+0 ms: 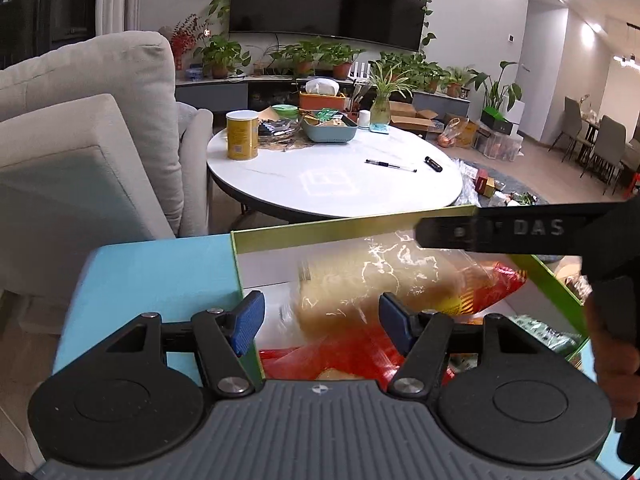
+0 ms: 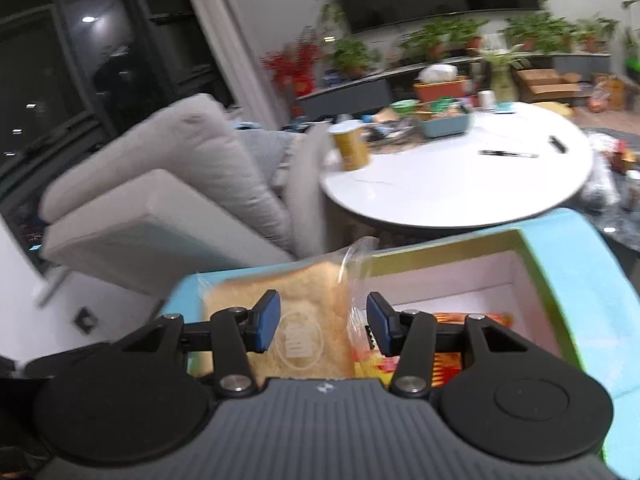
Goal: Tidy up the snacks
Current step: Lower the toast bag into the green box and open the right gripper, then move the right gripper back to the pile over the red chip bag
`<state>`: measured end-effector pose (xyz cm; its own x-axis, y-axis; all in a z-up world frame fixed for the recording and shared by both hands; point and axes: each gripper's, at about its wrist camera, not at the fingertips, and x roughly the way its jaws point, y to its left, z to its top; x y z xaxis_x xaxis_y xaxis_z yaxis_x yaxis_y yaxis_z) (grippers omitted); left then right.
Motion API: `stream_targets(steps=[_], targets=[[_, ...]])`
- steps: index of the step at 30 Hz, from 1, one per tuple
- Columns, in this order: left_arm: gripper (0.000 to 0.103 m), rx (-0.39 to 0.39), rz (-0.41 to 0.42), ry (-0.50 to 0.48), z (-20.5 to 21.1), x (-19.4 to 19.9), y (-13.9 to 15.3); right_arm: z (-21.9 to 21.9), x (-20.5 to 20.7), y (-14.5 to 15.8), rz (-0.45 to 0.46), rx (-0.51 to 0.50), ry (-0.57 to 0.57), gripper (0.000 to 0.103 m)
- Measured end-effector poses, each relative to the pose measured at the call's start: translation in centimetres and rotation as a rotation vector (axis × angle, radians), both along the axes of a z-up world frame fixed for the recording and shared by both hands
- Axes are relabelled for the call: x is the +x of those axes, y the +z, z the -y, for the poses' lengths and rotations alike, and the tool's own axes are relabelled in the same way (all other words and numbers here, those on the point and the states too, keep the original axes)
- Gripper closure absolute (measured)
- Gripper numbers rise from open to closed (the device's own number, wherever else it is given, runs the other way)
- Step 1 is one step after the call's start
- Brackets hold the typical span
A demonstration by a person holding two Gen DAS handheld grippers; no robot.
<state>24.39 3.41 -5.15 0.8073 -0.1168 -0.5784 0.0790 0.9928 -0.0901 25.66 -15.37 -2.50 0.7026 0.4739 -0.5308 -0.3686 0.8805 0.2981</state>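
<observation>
We see the left gripper [image 1: 320,322] poised over an open cardboard box with a light-blue outside, green rim and white lining [image 1: 280,236]; its blue pads [image 1: 248,322] stand apart with nothing pressed between them, so the jaws are released. Below and beyond them lies a clear plastic bag of pale sliced bread [image 1: 360,280], blurred, resting inside the box on red and yellow snack packets [image 1: 340,354].

In the right wrist view, we see the right gripper [image 2: 323,324] with its pads on either side of the same bread bag [image 2: 304,320], which sits at the box's left wall [image 2: 540,264], its crinkled top rising above the rim. We read these jaws as clenched on the bag. An orange-red packet [image 2: 472,318] lies on the white floor to the right.

Behind the box we see a round white table [image 1: 340,184] carrying a yellow can [image 1: 242,136], a blue-grey tray [image 1: 330,128] and a pen [image 1: 390,166], with a grey cushioned sofa [image 1: 100,120] to the left.
</observation>
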Motion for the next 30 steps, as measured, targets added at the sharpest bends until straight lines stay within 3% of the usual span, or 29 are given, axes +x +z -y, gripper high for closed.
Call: stream_targets(steps=[18,22,30], targets=[[0.037,0.018,0.067,-0.058,1.6,-4.7,2.6,2.3,-5.3,3.2,0.035,0.018,0.040,0.051],[0.037,0.009,0.077,-0.062,1.8,-6.5,3.3,2.7,-7.2,4.2,0.020,0.054,0.058,0.051],[0.037,-0.016,0.058,-0.073,2.7,-11.2,3.1,4.7,-12.5,4.8,0.044,0.018,0.055,0.049]])
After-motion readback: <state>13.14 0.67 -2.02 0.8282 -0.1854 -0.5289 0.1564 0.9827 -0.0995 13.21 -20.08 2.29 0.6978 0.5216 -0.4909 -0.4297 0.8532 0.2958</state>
